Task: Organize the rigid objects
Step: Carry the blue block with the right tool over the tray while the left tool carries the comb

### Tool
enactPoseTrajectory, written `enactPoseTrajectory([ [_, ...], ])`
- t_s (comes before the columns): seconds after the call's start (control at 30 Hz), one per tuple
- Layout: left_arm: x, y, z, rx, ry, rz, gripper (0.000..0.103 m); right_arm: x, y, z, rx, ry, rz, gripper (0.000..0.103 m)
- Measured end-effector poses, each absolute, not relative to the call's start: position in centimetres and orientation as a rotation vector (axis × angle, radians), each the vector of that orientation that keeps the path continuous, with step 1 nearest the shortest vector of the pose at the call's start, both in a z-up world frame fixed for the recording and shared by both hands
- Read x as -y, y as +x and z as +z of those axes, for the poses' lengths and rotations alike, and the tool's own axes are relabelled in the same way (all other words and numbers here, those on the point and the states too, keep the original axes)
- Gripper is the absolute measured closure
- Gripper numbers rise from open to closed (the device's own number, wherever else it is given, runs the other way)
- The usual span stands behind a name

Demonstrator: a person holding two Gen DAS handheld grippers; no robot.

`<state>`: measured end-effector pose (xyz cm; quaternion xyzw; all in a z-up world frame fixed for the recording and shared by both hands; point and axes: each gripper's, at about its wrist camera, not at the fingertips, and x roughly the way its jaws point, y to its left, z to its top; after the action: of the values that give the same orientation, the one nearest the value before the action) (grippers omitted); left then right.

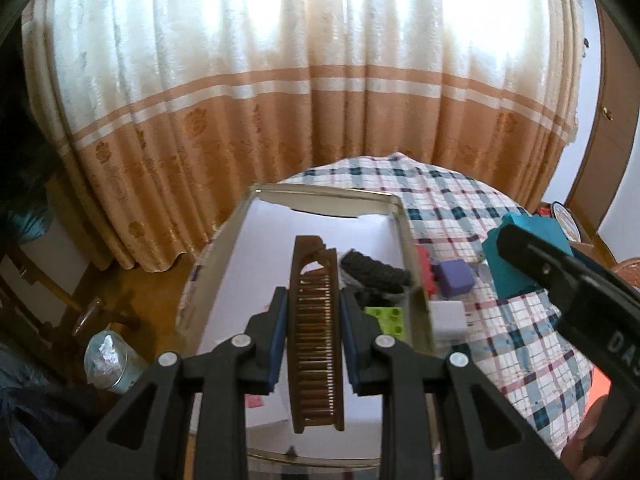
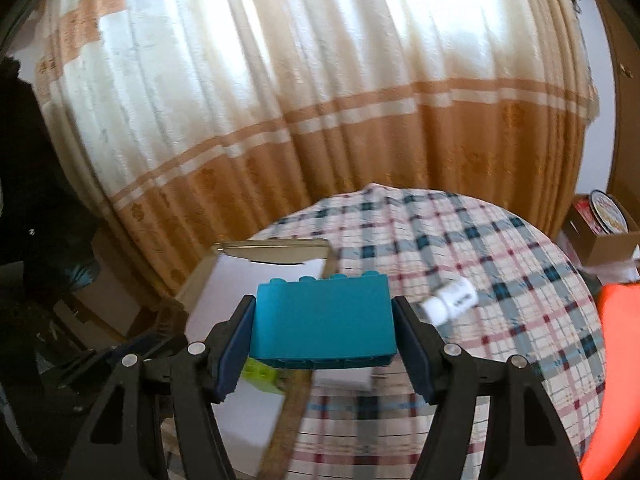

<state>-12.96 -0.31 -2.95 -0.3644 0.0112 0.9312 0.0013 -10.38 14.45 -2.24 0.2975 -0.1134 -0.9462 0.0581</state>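
Note:
My left gripper [image 1: 314, 312] is shut on a brown wooden comb [image 1: 316, 340] and holds it on edge above the open white-lined box [image 1: 248, 256]. A black brush [image 1: 376, 270] and a green brick [image 1: 386, 318] lie at the box's right side. My right gripper [image 2: 324, 320] is shut on a large teal brick [image 2: 322, 322] and holds it above the box's right wall [image 2: 330, 264]; the brick also shows in the left wrist view [image 1: 520, 256]. A red brick [image 1: 426, 266], a purple block [image 1: 454, 278] and a white block [image 1: 448, 316] lie on the checked cloth.
The round table has a checked cloth [image 2: 500, 280]. A small white bottle [image 2: 450, 300] lies on it, right of the teal brick. A curtain [image 1: 280, 100] hangs behind. A cardboard box [image 2: 600, 232] stands at the far right, and a tin [image 1: 106, 360] on the floor at left.

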Motion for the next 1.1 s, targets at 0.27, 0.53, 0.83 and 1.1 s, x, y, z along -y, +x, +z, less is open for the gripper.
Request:
enactPoseTrajectory([
  [0.27,3.2,-13.1,-2.9,-0.011,-1.148,2.973,0.079,-10.9,-10.6,-1.6,0.288,0.866,-2.828,0.034],
  [0.53,5.0,-13.4,-3.1,-0.001,-1.167,2.995,0.079,-8.7,-11.2,-1.6,0.27,0.858,-2.806,0.034],
  [0.83,6.2,-14.1,-4.1,0.007,-1.211,3.001,0.079,-7.7,-11.6,-2.7,0.257,0.898,-2.786,0.034],
  [1.1,6.5,-14.5,-4.6,0.005,-1.232,2.998,0.079,-7.2,-11.1,-4.5,0.241,0.953,-2.766,0.034],
])
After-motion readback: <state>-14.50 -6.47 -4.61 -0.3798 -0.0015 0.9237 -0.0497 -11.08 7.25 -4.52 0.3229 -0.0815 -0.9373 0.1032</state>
